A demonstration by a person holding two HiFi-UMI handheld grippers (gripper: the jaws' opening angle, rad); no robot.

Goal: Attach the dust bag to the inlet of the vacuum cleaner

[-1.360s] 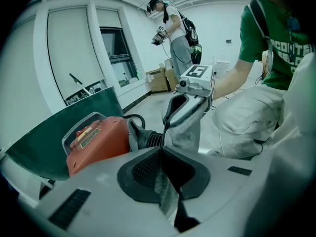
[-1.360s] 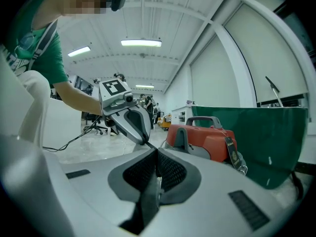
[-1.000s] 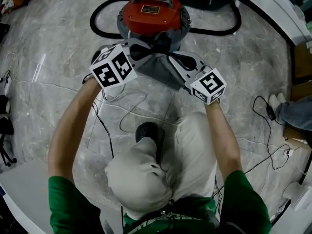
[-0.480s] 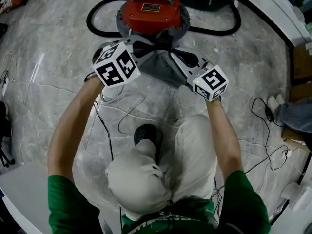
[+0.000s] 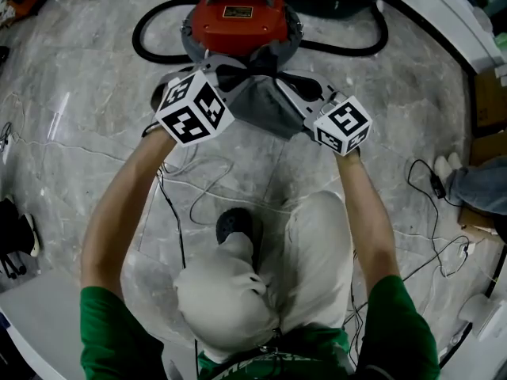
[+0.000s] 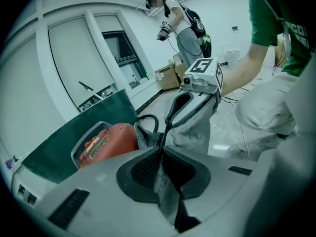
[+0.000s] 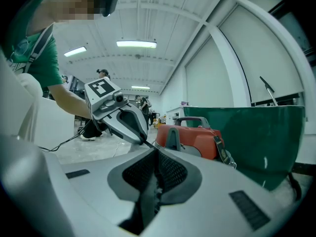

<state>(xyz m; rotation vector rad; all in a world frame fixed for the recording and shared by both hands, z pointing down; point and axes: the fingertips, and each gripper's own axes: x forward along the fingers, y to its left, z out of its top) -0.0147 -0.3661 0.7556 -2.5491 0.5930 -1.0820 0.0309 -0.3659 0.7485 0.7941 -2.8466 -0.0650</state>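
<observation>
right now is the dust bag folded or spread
Spread: the dust bag stretches between left gripper and right gripper, fabric clamped in both; the right jaws have just been opening.

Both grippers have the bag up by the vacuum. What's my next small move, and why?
Probably nudge the dust bag forward against the near side of the vacuum cleaner. The left gripper and right gripper both pinch its fabric, holding it spread just in front of it. The right jaws have just been opening with fabric between them, so go gently.
</observation>
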